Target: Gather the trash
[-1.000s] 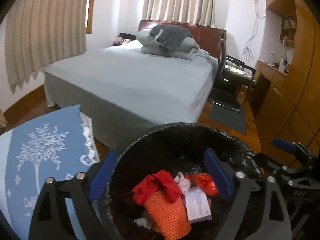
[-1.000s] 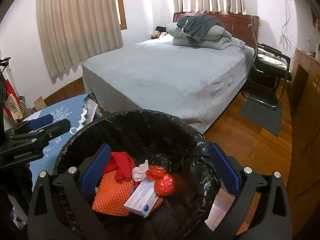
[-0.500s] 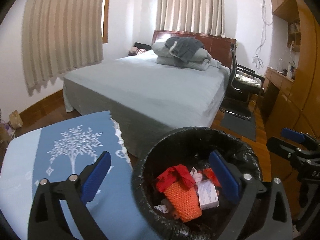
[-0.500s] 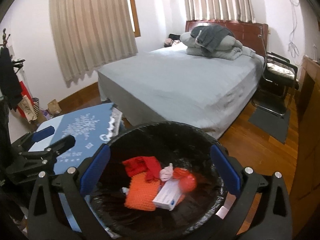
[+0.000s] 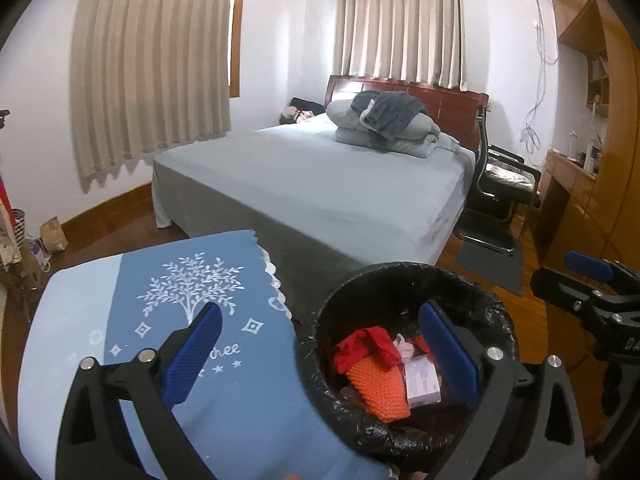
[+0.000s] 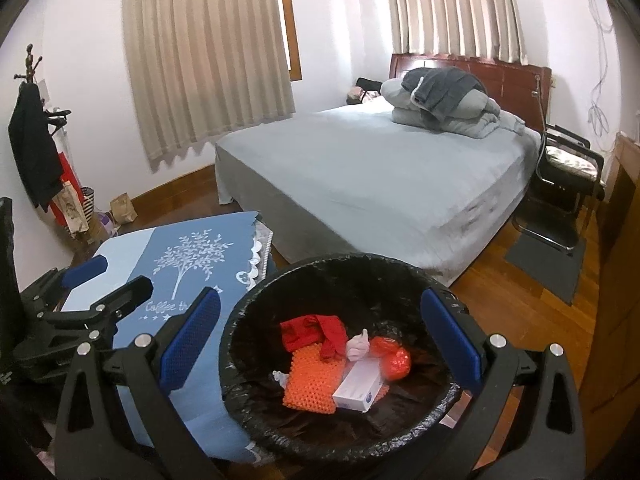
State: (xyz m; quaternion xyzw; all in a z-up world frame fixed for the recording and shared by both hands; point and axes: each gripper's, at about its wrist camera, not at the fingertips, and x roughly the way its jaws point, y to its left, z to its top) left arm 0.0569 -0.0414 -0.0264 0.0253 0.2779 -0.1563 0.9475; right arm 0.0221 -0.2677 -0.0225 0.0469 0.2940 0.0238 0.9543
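Blue pads (image 5: 192, 352) first: how do they stand on each tool? (trainee)

Left gripper (image 5: 319, 318): I read the jaws as spread wide, having just been opening, with nothing between the pads; one pad shows over the tablecloth (image 5: 120, 300), the other over the bin's mouth. Right gripper (image 6: 321, 300): fingers equally far apart and empty, framing the bin (image 6: 360, 258) from above. (operator)

And the trash? (trainee)

It lies inside the black-lined bin: a red cloth (image 6: 312, 330), an orange knitted piece (image 6: 312, 384), a white box (image 6: 356, 386), a crumpled red bag (image 6: 394, 360) and a small pale scrap (image 6: 358, 344). All sit below the rim; nothing hangs over it. (operator)

So what is the step in hand? (trainee)

By my judgement, clearing away from the bin and searching for the next piece. To do it well I would keep both sets of fingers apart, lift clear of the liner so no pad snags the loose plastic, and keep the two tools from crossing, since each shows in the other's view. Then I would sweep the cameras outward: tablecloth, floor (image 6: 500, 280), bed (image 5: 320, 176). The paper bags (image 6: 124, 208) by the wall may be trash; I cannot tell from here. (operator)
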